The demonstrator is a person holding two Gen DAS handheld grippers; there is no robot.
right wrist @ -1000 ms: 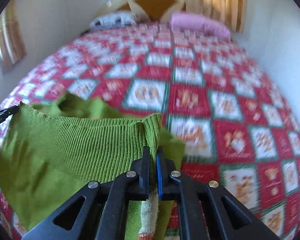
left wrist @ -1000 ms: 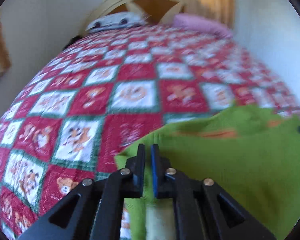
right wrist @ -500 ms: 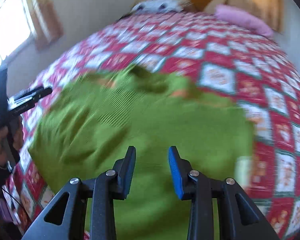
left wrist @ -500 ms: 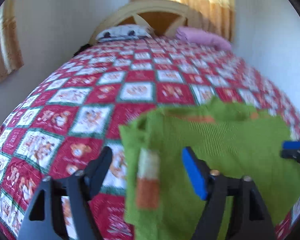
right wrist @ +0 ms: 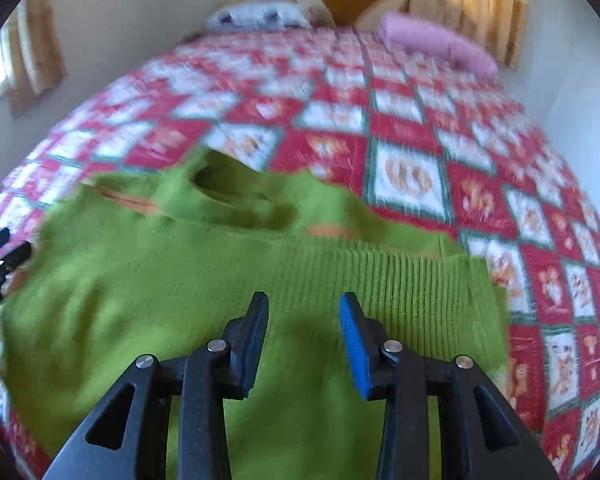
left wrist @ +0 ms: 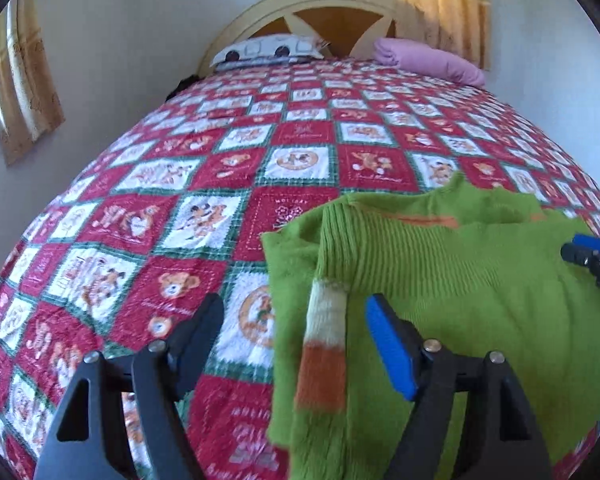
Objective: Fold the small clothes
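A bed (left wrist: 260,152) fills both views, covered by 1 quilt (left wrist: 148,216) of red and white squares with cartoon animal prints. At its far end stands 1 curved cream headboard (left wrist: 323,4), with 2 pillows below it: 1 white patterned pillow (left wrist: 268,50) and 1 pink pillow (left wrist: 427,60). 2 tan curtains show, 1 behind the headboard (left wrist: 439,0) and 1 on the left wall (left wrist: 24,88).

1 small green knitted sweater (right wrist: 180,280) lies folded on the near part of the quilt, its ribbed hem doubled up toward the neck opening. 1 sleeve cuff (left wrist: 325,344), banded white and orange, rests on the sweater's left edge.

The left claw (left wrist: 296,320) stands wide apart above that cuff, its jaws having just been opening, gripping nothing. The right claw (right wrist: 303,312) hovers over the sweater's middle, jaws partly spread after just opening, and its pads press on nothing.
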